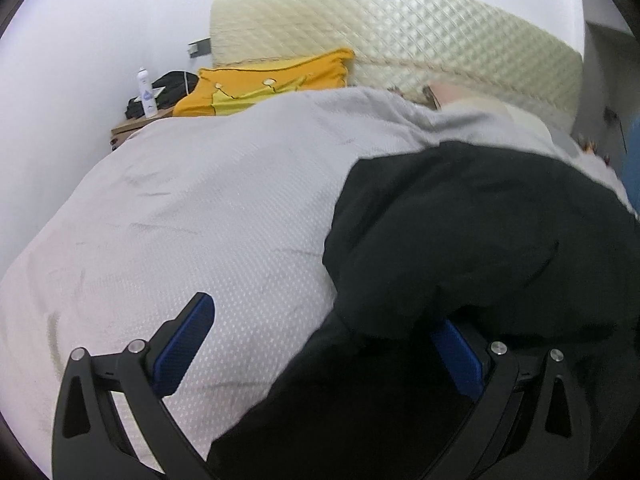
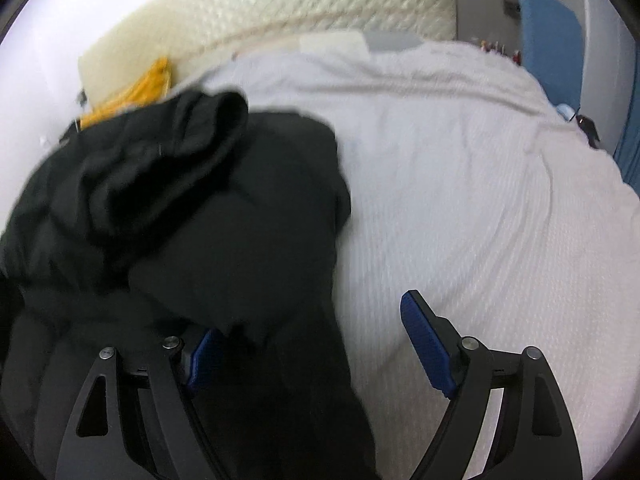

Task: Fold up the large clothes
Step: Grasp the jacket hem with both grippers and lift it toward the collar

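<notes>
A black garment [image 2: 192, 208] lies bunched on the white bedspread [image 2: 480, 208] of a bed, and I judge the fold barely begun: the cloth sits in rumpled layers, one rolled part, perhaps a hood or sleeve, heaped toward the headboard side, no clean edge or flat panel anywhere. Spreading it flat, squaring it and folding it all remain.

My right gripper [image 2: 312, 344] hangs over the garment's near edge with its jaws spread wide, released; black cloth lies between the fingers and drapes over the left one, but the pads do not press on it. My left gripper [image 1: 320, 340] stands just as wide, one blue pad over bare bedspread, the other half buried under a fold of the same garment; nothing is clamped there either, as far as I can make out.

Beyond the garment, a yellow-orange cushion [image 1: 272, 80] rests against the quilted cream headboard [image 1: 400, 40]. To its side a white spray can [image 1: 146, 92] and a dark bag [image 1: 168, 88] stand on a wooden bedside table [image 1: 132, 128]. A blue panel [image 2: 548, 36] rises past the bed's far corner in the right wrist view.

Much stays hidden. The garment's near part runs under both grippers and off the lower edge of the frames, so I cannot tell its kind or full outline. Both pictures are soft with blur, and small items by the far right of the bed are too small to name.
</notes>
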Available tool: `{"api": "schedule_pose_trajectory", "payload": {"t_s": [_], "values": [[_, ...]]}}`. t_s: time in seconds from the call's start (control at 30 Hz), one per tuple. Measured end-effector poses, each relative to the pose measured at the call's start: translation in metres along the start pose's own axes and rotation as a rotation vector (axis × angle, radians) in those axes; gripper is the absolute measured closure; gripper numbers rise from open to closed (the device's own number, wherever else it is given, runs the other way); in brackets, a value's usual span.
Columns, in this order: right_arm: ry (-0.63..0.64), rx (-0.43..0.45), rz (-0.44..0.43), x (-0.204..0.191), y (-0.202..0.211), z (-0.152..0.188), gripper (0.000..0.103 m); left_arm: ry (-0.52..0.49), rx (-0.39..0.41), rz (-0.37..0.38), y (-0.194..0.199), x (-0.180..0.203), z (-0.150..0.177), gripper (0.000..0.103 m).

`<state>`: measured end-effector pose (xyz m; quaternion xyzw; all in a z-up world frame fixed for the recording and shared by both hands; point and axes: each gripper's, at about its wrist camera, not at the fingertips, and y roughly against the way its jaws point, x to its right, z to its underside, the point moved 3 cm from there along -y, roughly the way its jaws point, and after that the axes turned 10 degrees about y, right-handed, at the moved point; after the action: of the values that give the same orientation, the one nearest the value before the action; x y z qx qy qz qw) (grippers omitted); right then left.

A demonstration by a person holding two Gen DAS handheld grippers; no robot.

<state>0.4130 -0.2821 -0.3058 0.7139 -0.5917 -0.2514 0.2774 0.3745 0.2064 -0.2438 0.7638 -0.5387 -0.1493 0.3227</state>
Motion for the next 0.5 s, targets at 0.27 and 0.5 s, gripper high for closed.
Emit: {"api": "schedule_pose_trajectory", "payload": {"t_s": [0.27, 0.5], "values": [[-0.026, 0.096, 0.021, 0.004, 0.007, -0.013, 0.022, 0.034, 0.033, 0.005, -0.008, -0.002, -0.008, 0.000], [-0.035, 0.068, 0.031, 0.013, -0.013, -0.004, 0.014, 0.027, -0.024, -0.009, -0.028, -0.007, -0.006, 0.000]]}}
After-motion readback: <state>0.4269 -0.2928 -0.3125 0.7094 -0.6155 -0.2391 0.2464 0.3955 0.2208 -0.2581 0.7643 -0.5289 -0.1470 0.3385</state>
